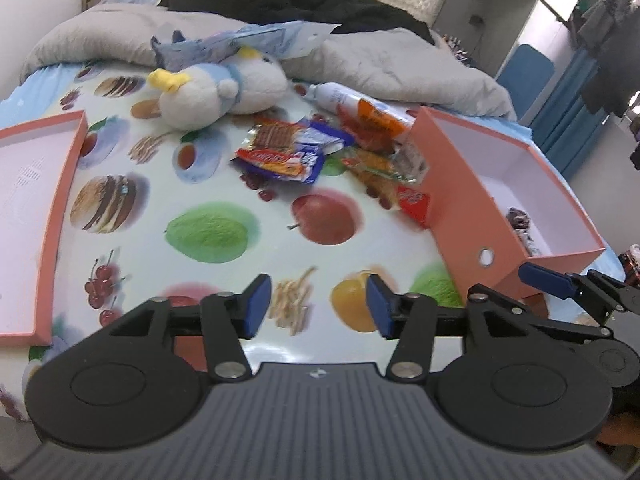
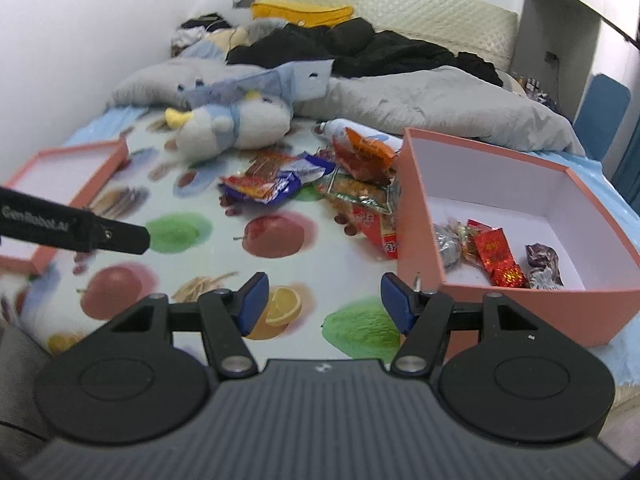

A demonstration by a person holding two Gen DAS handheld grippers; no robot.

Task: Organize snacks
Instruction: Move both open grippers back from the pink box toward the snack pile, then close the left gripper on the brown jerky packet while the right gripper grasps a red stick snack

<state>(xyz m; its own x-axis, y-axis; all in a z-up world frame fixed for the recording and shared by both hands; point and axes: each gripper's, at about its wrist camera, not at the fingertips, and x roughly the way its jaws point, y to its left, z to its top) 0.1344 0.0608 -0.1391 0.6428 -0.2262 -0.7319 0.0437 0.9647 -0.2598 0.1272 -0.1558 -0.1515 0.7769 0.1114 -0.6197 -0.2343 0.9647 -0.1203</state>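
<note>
Left gripper: black linkage arms with flat blue pads, jaws standing wide apart, holding nothing, above the printed cloth
Right gripper: the same build, jaws also wide apart and with nothing between them, just beside the near corner of the box
Snacks: a loose heap of crinkled shiny wrappers, red, orange, blue and clear, lying on the cloth in the middle of the bed, touching the left wall of the box
Box: salmon-pink cardboard with white inside, rectangular, open at the top; one small round hole in its side wall in the left wrist view
Wrapped pieces in the box: a few small foil ones, red, silver and dark purple, lying on the white floor near the front wall
Lid: shallow pink tray of the same cardboard, at the left, well apart from the box; its near part is cut off by the frame
White tube: smooth cylinder behind the heap, half covered by an orange wrapper
Plush toy: soft white and pale blue, with a yellow part, lying on its side
Cloth: glossy sheet printed with apples, cherries, burgers and ice cream
Duvet: grey and rumpled, with dark clothes on it
Room: white walls, a quilted cream headboard
Hard to read: the print on the wrappers is blurred
</note>
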